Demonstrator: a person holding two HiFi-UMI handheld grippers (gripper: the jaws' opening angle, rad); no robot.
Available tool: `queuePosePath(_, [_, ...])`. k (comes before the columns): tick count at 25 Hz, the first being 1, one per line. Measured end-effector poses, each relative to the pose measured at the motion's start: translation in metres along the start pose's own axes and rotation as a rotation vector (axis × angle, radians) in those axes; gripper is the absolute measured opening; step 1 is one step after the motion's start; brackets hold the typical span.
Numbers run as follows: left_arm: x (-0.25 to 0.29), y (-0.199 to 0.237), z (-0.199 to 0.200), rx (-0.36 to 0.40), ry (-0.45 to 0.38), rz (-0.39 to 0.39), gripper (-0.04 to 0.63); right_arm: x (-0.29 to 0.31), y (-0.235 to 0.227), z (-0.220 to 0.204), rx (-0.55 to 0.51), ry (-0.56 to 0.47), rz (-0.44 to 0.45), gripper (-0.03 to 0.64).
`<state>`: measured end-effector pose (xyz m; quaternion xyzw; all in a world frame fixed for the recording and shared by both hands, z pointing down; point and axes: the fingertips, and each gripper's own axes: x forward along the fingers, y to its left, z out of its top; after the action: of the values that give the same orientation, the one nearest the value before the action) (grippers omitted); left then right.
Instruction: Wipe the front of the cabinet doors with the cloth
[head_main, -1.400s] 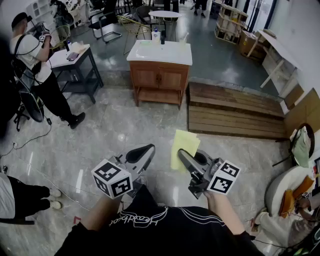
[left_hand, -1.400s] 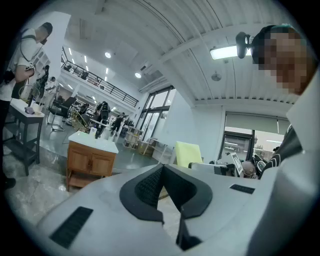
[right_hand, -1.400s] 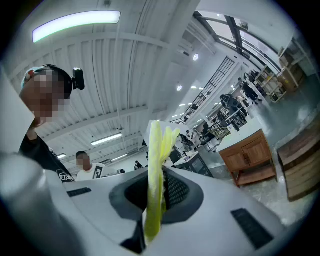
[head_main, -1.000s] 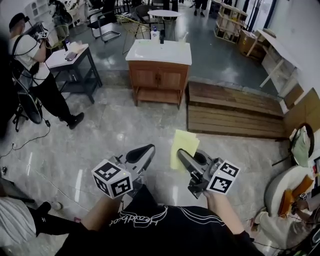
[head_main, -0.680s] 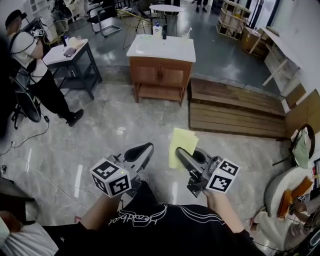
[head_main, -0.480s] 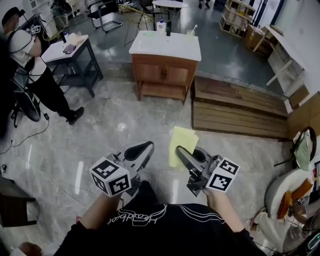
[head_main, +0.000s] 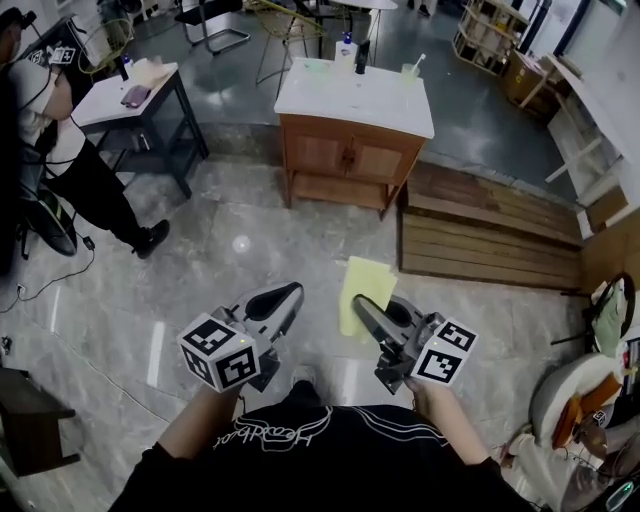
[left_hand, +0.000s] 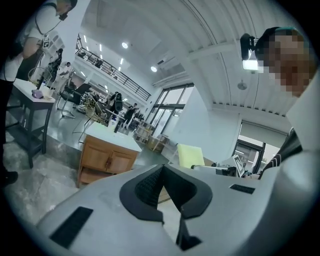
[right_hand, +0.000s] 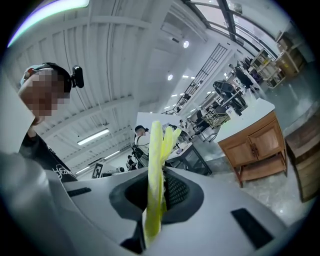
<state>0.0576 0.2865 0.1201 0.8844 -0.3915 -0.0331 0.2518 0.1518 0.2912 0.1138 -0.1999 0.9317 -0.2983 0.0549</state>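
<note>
Right gripper (head_main: 360, 304) is clamped on the yellow cloth (head_main: 364, 289). The cloth stands up out of the jaws as a folded sheet, edge-on in the right gripper view. Left gripper (head_main: 288, 293) has its jaws closed together with nothing between them. Both are held low in front of the person's body, side by side and apart, the same pose as in the earlier frames.

The wooden cabinet (head_main: 349, 162) with the white top (head_main: 356, 96) is well ahead across the grey floor (head_main: 220, 260). The cloth is nowhere near the doors, and both doors are closed. Compared with 1.4 s ago, the cabinet sits further right in the head view and looks a little larger. The slatted wood platform (head_main: 490, 235) to its right has shifted right with it. Bottles (head_main: 354, 52) stand at the back of the white top.

The person in the white shirt (head_main: 55, 120) by the dark table (head_main: 135, 95) is now closer to the left frame edge. The legs seen earlier at lower left are gone from view.
</note>
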Motion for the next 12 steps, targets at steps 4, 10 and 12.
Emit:
queuePosePath(4, [0.003, 0.037, 0.021, -0.005, 0.004, -0.005, 0.006, 0.030, -0.012, 0.009, -0.014, 0.000, -0.023, 0.041])
queuePosePath(10, [0.014, 0.059, 0.040, 0.005, 0.007, -0.017, 0.006, 0.051, -0.030, 0.020, -0.009, -0.002, -0.038, 0.041])
queuePosePath(12, [0.021, 0.068, 0.047, 0.005, 0.002, -0.015, 0.006, 0.059, -0.038, 0.030, -0.020, -0.009, -0.036, 0.041])
